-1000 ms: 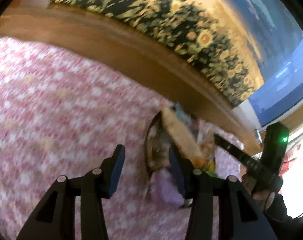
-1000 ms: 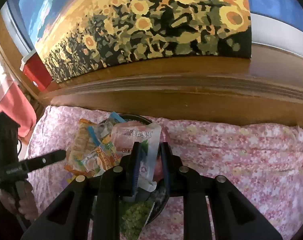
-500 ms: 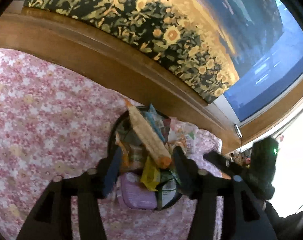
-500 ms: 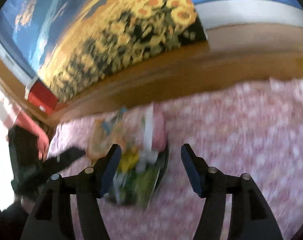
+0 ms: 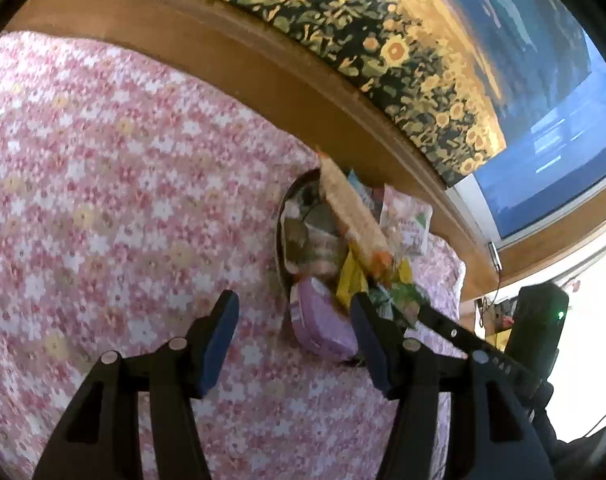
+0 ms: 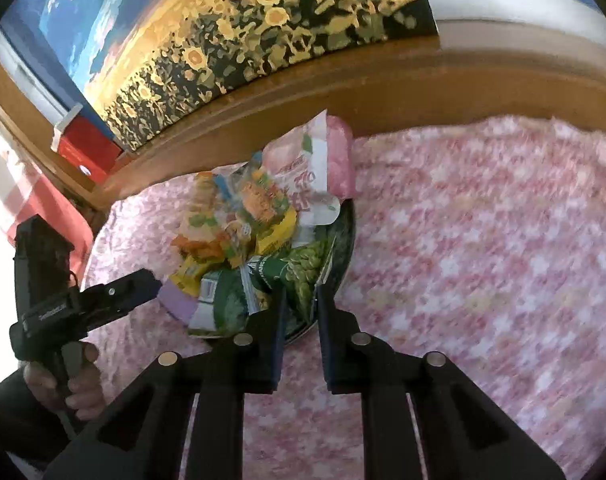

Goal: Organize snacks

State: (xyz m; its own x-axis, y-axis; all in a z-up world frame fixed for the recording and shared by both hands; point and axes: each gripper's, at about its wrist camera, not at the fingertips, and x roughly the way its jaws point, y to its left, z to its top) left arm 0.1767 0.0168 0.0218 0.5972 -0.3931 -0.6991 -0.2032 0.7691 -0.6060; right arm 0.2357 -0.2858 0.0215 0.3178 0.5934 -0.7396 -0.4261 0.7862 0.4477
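Observation:
A dark round tray (image 6: 343, 264) heaped with snack packets sits on a pink flowered cloth near a wooden ledge. On the heap lie a pink pouch (image 6: 303, 168), a green pea packet (image 6: 303, 272) and a yellow packet (image 6: 279, 232). In the left wrist view the tray (image 5: 281, 240) holds a long tan packet (image 5: 355, 208) and a purple packet (image 5: 323, 324). My left gripper (image 5: 293, 340) is open and empty, its right finger beside the purple packet. My right gripper (image 6: 299, 320) has its jaws narrowly apart at the tray's near rim, holding nothing.
The pink flowered cloth (image 5: 103, 200) covers the surface to the left of the tray and, in the right wrist view, to its right (image 6: 483, 260). A wooden ledge (image 6: 423, 80) with a sunflower painting (image 6: 263, 32) runs behind. A red box (image 6: 87, 148) stands far left.
My right gripper let go of the pink pouch onto the heap, opened wide, then narrowed at the tray's rim. My left gripper swung over the tray and back left, staying open.

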